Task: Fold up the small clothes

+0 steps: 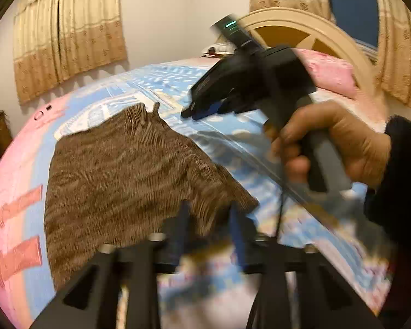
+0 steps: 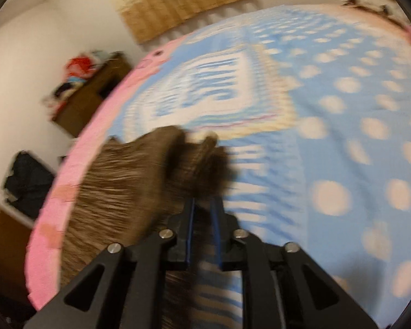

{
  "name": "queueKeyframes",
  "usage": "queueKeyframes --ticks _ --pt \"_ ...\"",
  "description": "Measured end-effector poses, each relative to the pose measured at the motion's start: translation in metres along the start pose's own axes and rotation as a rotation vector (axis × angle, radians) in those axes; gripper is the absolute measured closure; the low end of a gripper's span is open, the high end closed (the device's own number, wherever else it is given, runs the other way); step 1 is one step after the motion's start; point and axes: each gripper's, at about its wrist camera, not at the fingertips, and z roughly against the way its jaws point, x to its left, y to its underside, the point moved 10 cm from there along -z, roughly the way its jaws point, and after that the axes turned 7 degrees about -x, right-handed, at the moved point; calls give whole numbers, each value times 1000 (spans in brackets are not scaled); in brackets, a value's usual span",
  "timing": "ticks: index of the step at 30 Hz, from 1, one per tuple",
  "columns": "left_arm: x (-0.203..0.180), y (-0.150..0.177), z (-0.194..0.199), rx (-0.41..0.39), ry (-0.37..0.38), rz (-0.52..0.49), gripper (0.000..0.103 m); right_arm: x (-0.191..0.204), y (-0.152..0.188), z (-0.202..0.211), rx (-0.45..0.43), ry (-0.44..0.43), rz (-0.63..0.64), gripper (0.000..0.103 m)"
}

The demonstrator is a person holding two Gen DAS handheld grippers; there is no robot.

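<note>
On bed [image 1: 19,148], brown knit garment [image 1: 117,170] flat, long axis near-far. My left gripper [image 1: 208,213] parted, straddling its near right corner; right gripper [image 2: 204,205] pinching far right corner.

Garment [image 1: 128,175] spread on the bed [image 1: 19,181], left claw [image 1: 209,219] at its 5 o'clock edge, right claw [image 1: 194,112] near its 1 o'clock corner, pillow [image 1: 328,71] and headboard [image 1: 315,30] behind at 1 o'clock, curtain [image 1: 65,35] at 10 o'clock.
</note>
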Motion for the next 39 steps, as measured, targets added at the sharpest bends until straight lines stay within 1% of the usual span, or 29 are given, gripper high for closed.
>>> queueKeyframes --ticks 1,2,3,4,5,6,7,9,11,12,14,16,17,18,19,20,21,22,23,25,28,30,32,33,34,35,36,37,39 --pt "1 0 9 -21 13 19 42 -5 1 11 -12 13 -17 84" --pt "4 0 17 -43 18 40 38 -5 2 27 -37 -6 -40 83" --pt "7 -1 27 -65 22 60 37 1 3 44 -68 -45 -61 81" --pt "10 -2 32 -74 24 70 37 8 4 56 -86 -75 -70 70" --pt "14 -3 39 -78 13 76 37 20 9 69 -100 -110 -73 50" --pt "21 -3 43 -80 -9 80 37 32 14 79 -107 -133 -61 38" --pt "32 -5 50 -88 -54 91 37 42 19 84 -113 -142 -45 29" --pt "45 -3 58 -97 -96 132 37 62 33 91 -127 -136 22 29" --pt "67 0 64 -94 -148 218 37 75 42 84 -119 -97 97 35" --pt "74 1 65 -88 -165 243 37 79 44 78 -113 -76 115 36" --pt "89 9 68 -63 -205 307 37 80 48 62 -97 -48 127 36" --pt "103 13 72 -56 -226 353 37 74 52 41 -58 15 135 37" --pt "107 15 74 -59 -233 372 37 71 57 30 -21 26 127 45" --pt "110 18 75 -60 -237 384 37 66 61 24 5 38 122 49" --pt "117 20 76 -60 -240 404 37 62 64 20 22 66 126 60" --pt "127 23 75 -55 -243 429 37 61 64 22 15 73 137 84" --pt "131 25 73 -49 -244 455 37 65 65 25 25 27 138 86" --pt "136 24 70 -47 -243 468 37 69 67 30 47 -28 121 86" --pt "140 24 69 -49 -243 489 37 70 66 35 41 -23 138 87" --pt "147 22 64 -59 -257 497 37 68 61 46 11 4 209 87" --pt "145 17 53 -46 -265 472 37 53 54 53 -1 18 186 87" --pt "144 21 43 -6 -289 436 37 39 56 46 16 22 172 86" --pt "143 33 30 72 -339 384 37 43 65 32 44 7 167 83" --pt "143 42 25 109 -352 364 37 42 65 34 28 1 158 83" --pt "143 48 23 120 -355 359 37 41 64 37 29 -6 147 78" --pt "144 51 24 109 -350 368 36 40 63 41 35 -6 126 68" --pt "146 51 27 92 -344 391 36 35 59 47 30 7 101 61" --pt "147 51 27 93 -341 404 36 30 51 55 1 29 81 58" --pt "150 45 29 91 -348 419 36 31 33 73 -83 46 80 58"
